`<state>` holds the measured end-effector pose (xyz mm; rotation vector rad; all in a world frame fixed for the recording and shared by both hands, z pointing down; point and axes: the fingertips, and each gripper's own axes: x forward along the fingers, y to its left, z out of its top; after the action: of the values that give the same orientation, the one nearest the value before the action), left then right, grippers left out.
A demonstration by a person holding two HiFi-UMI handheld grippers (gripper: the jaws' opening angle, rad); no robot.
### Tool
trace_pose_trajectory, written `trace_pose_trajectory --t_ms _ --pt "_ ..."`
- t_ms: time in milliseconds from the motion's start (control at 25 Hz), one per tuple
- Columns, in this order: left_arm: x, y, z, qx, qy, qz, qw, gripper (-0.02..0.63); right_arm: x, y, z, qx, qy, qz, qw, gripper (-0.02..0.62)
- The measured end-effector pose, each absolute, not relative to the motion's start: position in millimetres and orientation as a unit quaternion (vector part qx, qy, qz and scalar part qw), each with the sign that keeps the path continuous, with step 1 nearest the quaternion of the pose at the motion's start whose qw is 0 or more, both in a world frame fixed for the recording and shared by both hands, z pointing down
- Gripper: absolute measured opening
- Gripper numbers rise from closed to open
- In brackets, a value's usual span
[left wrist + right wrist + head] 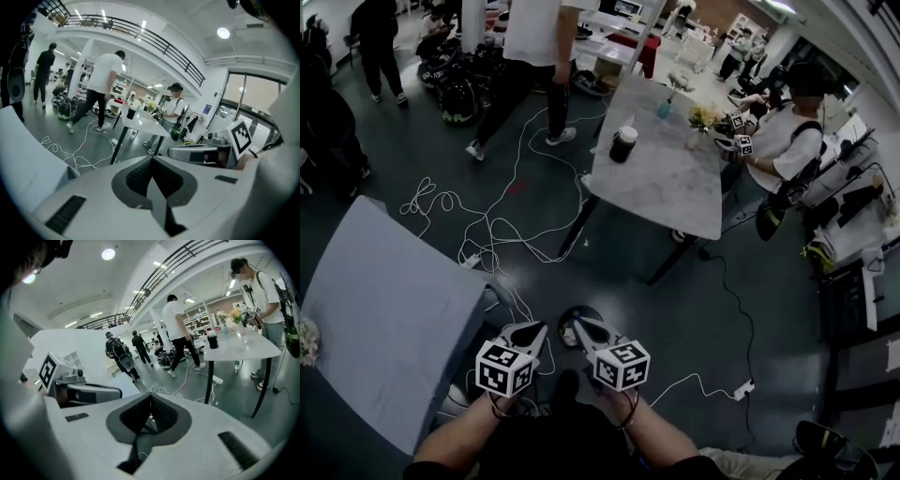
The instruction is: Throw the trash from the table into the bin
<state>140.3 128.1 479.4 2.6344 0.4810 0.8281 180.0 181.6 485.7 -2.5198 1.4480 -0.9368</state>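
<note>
My two grippers are held side by side low in the head view, above the dark floor. The left gripper (533,329) is shut with nothing in it, its jaws meeting at the tip (151,159). The right gripper (579,324) is also shut and empty (150,397). Further off stands a white table (675,187) carrying a black cup with a white lid (623,143), also seen in the left gripper view (131,111) and the right gripper view (212,340). A dark round object (586,317) lies on the floor under the gripper tips; I cannot tell what it is.
A grey-blue table (384,309) is close on my left. White cables (502,225) and a power strip (743,387) lie on the floor. A blue vase (664,108) and flowers (701,116) share the white table, where a person (783,141) holds grippers. Another person (534,47) walks beyond.
</note>
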Motion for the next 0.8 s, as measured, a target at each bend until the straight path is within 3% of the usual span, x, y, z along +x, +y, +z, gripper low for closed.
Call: trace_pose_trajectory --t_ms 800 --pt "17.9 -57.7 395.6 0.968 0.017 0.182 0.173 0.014 51.0 -31.1 393.3 -0.727 0.645 -0.234 -0.002 0.005"
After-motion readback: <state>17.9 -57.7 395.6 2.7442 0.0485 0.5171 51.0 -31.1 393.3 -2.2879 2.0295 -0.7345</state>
